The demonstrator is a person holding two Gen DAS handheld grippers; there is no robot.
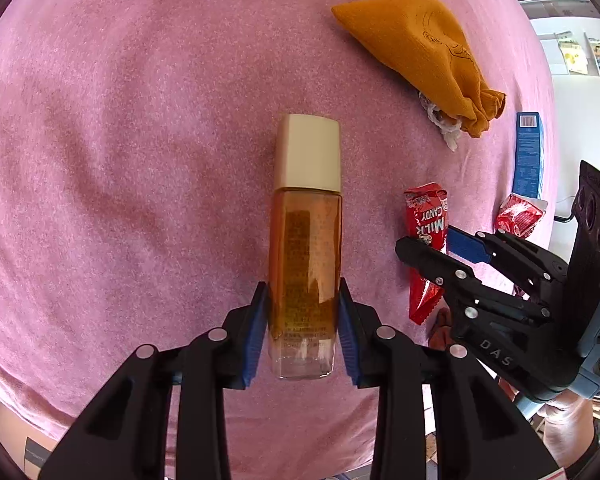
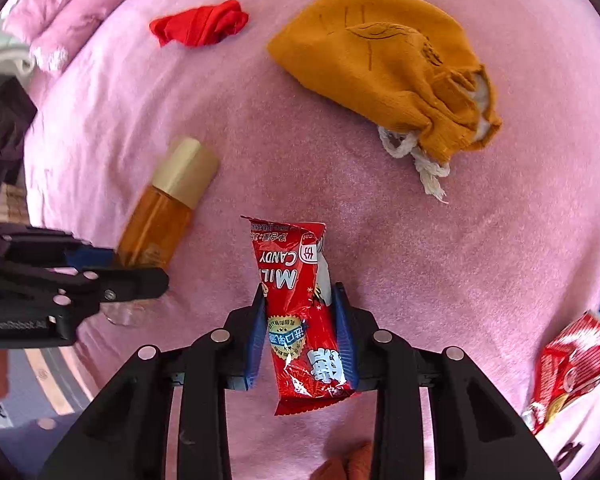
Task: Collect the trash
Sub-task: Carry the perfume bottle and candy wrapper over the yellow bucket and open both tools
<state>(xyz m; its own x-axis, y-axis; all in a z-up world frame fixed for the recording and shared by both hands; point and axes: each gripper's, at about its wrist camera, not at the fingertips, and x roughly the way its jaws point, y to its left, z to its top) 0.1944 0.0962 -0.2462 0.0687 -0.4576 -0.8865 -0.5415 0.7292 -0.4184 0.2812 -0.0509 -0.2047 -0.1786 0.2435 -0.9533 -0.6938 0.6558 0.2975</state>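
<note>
The left claw (image 1: 303, 320) squeezes the amber bottle (image 1: 306, 240). The right claw (image 2: 300, 332) pinches the red candy wrapper (image 2: 296, 312).

The left gripper (image 1: 303, 312) pointed steeply down, its blue pads clamped against the bottle (image 1: 306, 240). Just right of the bottle, the right gripper (image 2: 300, 332) seemingly pinched a candy wrapper (image 2: 300, 312).

Amber bottle (image 1: 306, 248) and red candy wrapper (image 2: 300, 320) above pink bedding.
</note>
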